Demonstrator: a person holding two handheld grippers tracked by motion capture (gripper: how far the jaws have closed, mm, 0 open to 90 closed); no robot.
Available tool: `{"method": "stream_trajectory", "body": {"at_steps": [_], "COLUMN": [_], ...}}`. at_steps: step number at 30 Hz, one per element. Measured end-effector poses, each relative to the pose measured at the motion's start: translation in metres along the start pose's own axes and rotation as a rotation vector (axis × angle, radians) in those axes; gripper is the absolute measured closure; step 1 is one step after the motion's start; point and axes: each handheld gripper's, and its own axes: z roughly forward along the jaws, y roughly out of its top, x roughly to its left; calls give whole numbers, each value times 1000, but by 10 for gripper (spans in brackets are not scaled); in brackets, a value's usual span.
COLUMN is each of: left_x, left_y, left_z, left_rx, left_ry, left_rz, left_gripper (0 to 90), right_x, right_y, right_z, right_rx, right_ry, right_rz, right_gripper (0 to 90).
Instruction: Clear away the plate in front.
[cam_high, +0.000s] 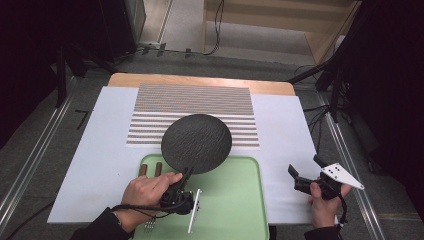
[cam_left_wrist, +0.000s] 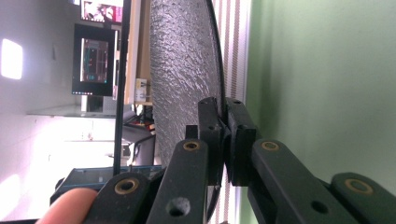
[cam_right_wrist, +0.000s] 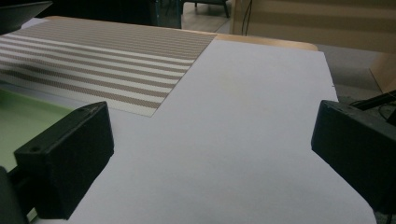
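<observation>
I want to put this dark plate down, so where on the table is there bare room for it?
The striped mat behind the green tray lies bare beyond the black plate that the left gripper holds. The white sheet right of the mat, ahead of the open right gripper, is bare too. The tray's left edge is crowded: two brown sticks and a fork.

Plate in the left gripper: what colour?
Dark grey to black, with a rough slate-like texture: plate. Shows best in the high view.
</observation>
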Motion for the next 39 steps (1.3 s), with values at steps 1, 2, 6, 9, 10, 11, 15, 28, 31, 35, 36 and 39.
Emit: {"method": "stream_trajectory", "body": {"at_steps": [1, 2, 6, 9, 10, 11, 15, 28, 31, 35, 36, 39], "left_x": [-1, -1, -4, -7, -8, -10, -15, -36, -39, -44, -46, -50], "left_y": [0, 1, 4, 6, 7, 7, 9, 14, 17, 21, 21, 22], "left_z": [-1, -4, -12, -18, -20, -22, -27, -46, -50, -58, -59, -61], "left_rx": [-2, -1, -8, -16, -16, -12, -18, -22, -24, -32, -35, -36], "left_ry": [0, 2, 6, 9, 9, 8, 3, -20, -29, -47, -51, -61], "left_rz": [1, 0, -1, 0, 4, 7, 1, 4, -5, -14, -16, -17], "left_gripper": [864, 863, 864, 864, 864, 863, 863, 862, 863, 862, 862, 860], "right_x": [0, 0, 0, 0, 0, 0, 0, -1, -1, -3, -3, -3], "right_y": [0, 0, 0, 0, 0, 0, 0, -1, -1, -2, -2, -2], "right_z": [0, 0, 0, 0, 0, 0, 0, 1, 1, 0, 0, 0], "right_rx": [0, 0, 1, 1, 1, 0, 1, 5, 5, 4, 4, 6], "right_ry": [0, 0, -2, -2, -2, -1, -2, -3, -3, -9, -10, -10], "right_rz": [0, 0, 1, 2, 1, 0, 1, 1, -1, 5, 4, 5], "right_gripper": [0, 0, 0, 0, 0, 0, 0, 0, 0, 0, 0, 0]}}
